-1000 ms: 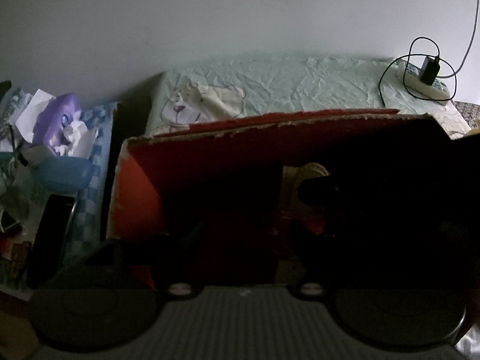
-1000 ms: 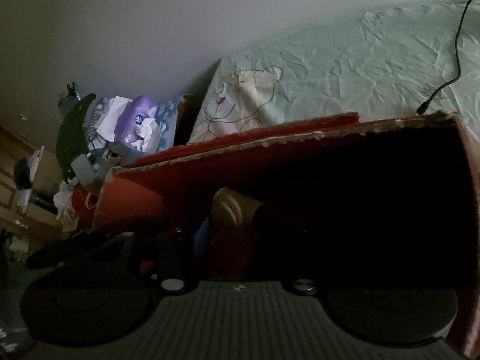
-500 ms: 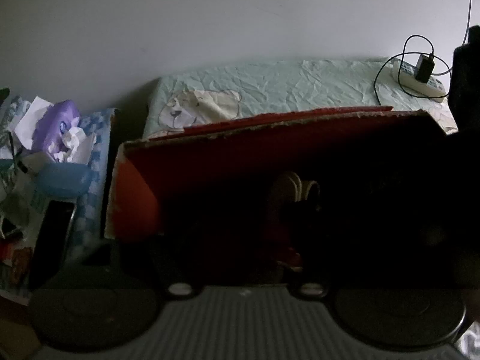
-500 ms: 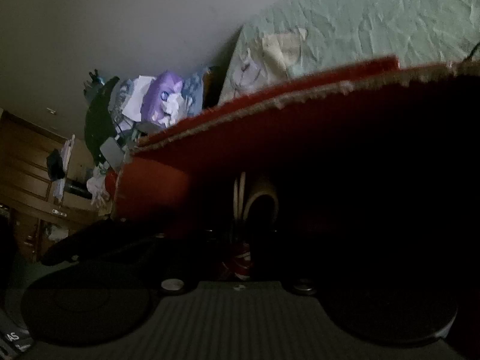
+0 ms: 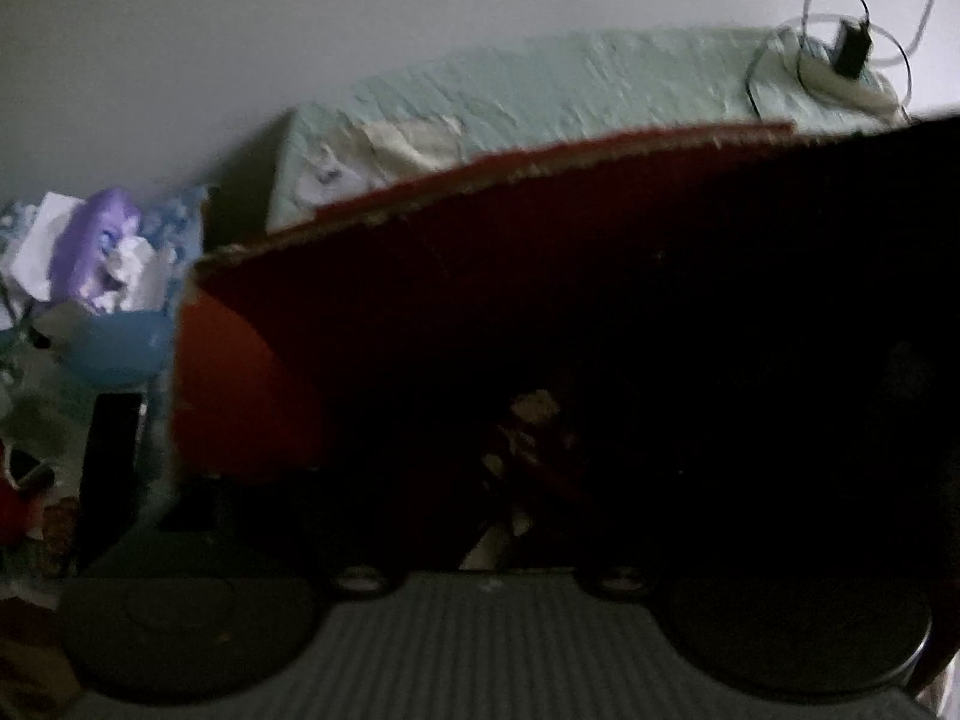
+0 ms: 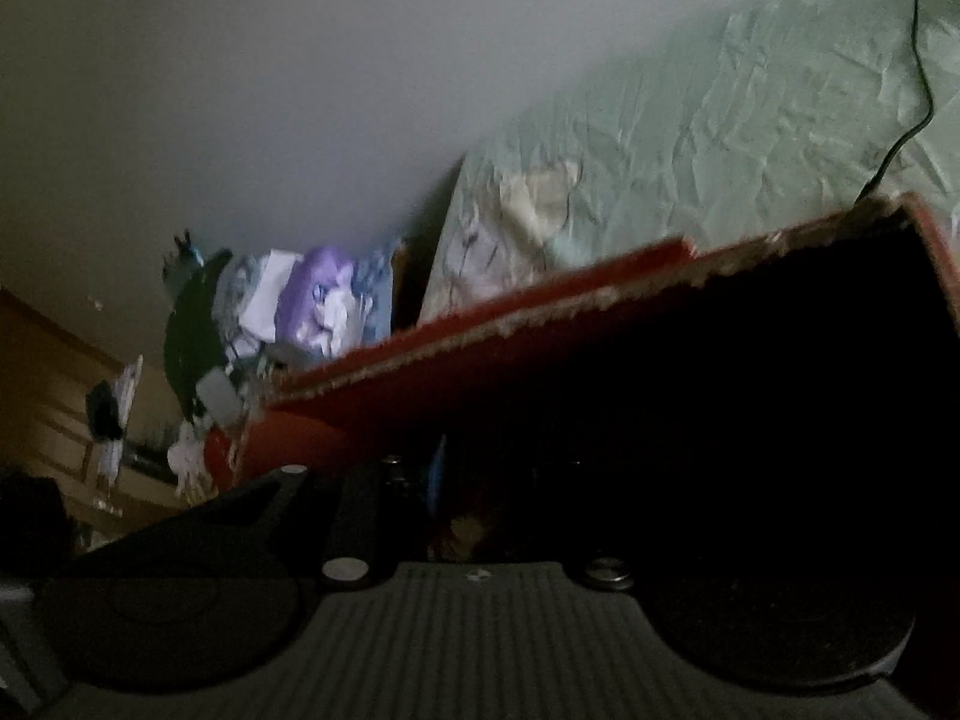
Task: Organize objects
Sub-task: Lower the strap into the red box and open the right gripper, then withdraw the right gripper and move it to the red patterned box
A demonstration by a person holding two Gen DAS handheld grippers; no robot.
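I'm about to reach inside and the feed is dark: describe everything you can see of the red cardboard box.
The red cardboard box is open toward both cameras, red inside and out, its top edge ragged and pale where bare cardboard shows. A red flap sticks up behind that edge. It appears tilted and sits before the pale green bedsheet, with a cluttered table to its left. Its interior is nearly black; only indistinct tan and red shapes show low inside. What touches it cannot be told.

Red box [image 5: 252,396] before green bedsheet [image 5: 600,84]

The box [image 5: 540,312] sits before the bed [image 5: 570,84], clutter [image 5: 102,276] left.
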